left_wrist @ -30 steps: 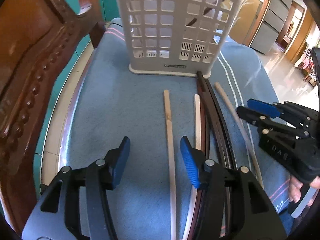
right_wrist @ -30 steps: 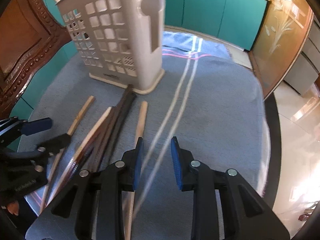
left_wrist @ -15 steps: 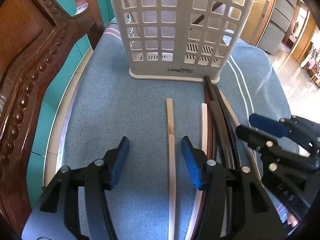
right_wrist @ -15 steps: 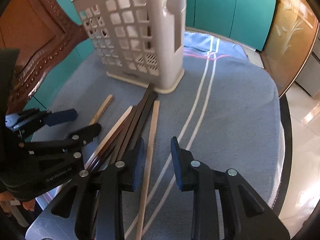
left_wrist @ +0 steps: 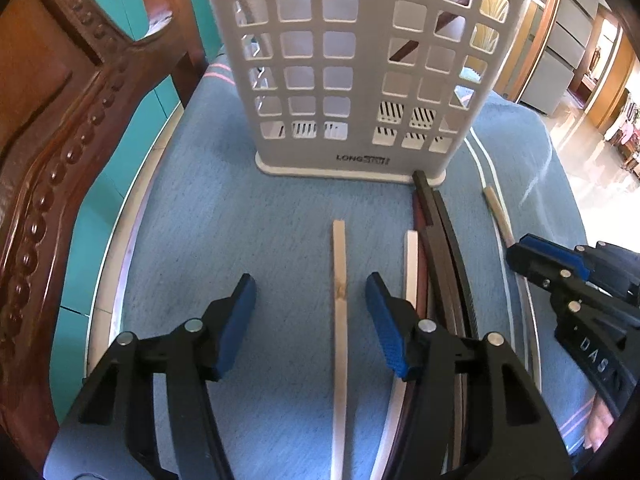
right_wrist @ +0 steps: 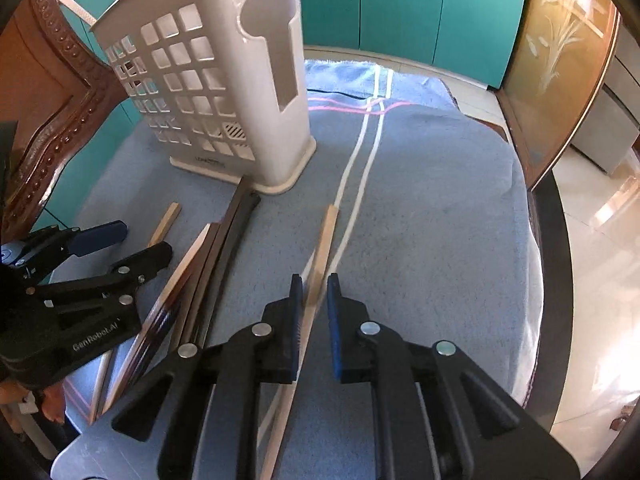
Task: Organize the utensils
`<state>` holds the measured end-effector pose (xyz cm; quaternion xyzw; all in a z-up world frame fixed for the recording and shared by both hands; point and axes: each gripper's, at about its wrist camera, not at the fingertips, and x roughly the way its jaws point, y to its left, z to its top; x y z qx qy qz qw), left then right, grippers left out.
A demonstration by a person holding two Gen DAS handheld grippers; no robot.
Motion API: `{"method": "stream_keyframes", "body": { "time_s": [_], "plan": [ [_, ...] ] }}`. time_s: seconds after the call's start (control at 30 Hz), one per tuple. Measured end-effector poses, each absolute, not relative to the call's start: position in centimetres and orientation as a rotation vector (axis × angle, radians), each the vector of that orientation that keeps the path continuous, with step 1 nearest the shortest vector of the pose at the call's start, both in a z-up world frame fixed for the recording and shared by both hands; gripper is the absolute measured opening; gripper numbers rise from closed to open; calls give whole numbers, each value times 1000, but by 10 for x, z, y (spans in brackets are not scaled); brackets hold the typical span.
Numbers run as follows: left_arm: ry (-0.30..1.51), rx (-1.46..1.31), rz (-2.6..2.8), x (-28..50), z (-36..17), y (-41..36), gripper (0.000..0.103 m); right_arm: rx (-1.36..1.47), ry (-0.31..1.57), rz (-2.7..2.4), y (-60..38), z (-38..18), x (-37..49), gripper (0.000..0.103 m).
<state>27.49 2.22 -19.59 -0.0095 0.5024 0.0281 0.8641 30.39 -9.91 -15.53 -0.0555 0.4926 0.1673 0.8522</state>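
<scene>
A white slotted utensil holder [left_wrist: 352, 68] stands on the blue cloth [left_wrist: 224, 232]; it also shows in the right wrist view [right_wrist: 224, 92]. Several chopsticks lie in front of it. A pale wooden chopstick [left_wrist: 339, 320] lies between the fingers of my open left gripper [left_wrist: 310, 312]. Dark and white chopsticks [left_wrist: 436, 248] lie bunched just right of it. My right gripper [right_wrist: 312, 304] is open narrowly, its fingers straddling a light wooden chopstick [right_wrist: 322, 244] on the cloth without closing on it. A dark stick [left_wrist: 404, 50] shows inside the holder.
A carved wooden chair back [left_wrist: 52, 132] stands at the left. Teal cabinets [right_wrist: 408, 12] lie behind the table. The round table's edge [right_wrist: 548, 264] drops off to the right. The right gripper [left_wrist: 580, 292] is close beside the left one.
Both grippers have moved forward toward the holder. The right gripper has shifted over the light wooden chopstick, which now lies between its fingers. The left gripper stays open over the pale chopstick.
</scene>
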Motion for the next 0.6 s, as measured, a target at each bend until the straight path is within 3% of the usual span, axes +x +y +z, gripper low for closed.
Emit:
{"method": "stream_keyframes", "body": {
  "time_s": [0.23, 0.47, 0.5, 0.6],
  "plan": [
    [1031, 20, 62, 287, -192, 9, 58, -185, 998, 320, -84, -162, 311, 15],
    [1015, 18, 6, 288, -189, -11, 12, -121, 995, 352, -92, -160, 315, 7],
    [1013, 16, 4, 289, -188, -12, 7, -109, 986, 352, -95, -158, 316, 7],
    [983, -12, 17, 281, -182, -14, 7, -68, 937, 353, -103, -142, 314, 7]
  ]
}}
